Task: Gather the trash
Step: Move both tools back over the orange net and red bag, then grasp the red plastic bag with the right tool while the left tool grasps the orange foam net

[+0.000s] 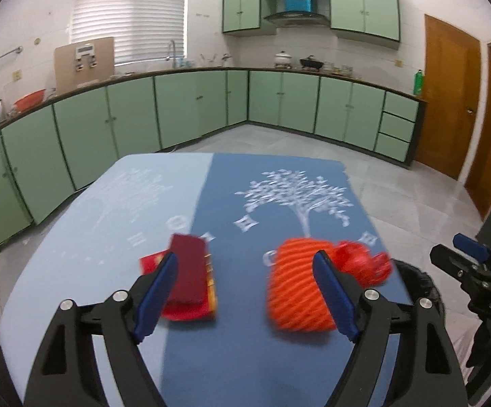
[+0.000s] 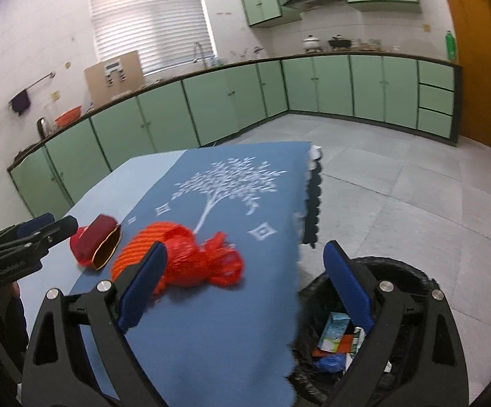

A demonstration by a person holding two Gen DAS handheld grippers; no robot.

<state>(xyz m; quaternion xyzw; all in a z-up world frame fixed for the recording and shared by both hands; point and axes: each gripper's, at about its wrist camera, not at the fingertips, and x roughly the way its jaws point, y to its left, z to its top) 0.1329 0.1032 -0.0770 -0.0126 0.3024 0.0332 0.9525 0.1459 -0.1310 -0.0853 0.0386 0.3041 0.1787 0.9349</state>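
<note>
Both are between pickups: the left hand-held gripper [image 1: 245, 291] and the right hand-held gripper [image 2: 245, 285] stand wide open and empty above the table [image 1: 231, 356]. The red box [image 1: 186, 281], orange foam net [image 1: 296, 288] and red plastic bag [image 2: 208, 261] lie on it; next, one must descend, close on a piece, and carry it to the bin [image 2: 411, 274] beside the table.

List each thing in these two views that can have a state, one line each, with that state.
left gripper: open, empty
right gripper: open, empty
trash bin: open, partly filled
orange foam net: lying on table
red plastic bag: crumpled, on table
dark red box: open-ended, on table
</note>
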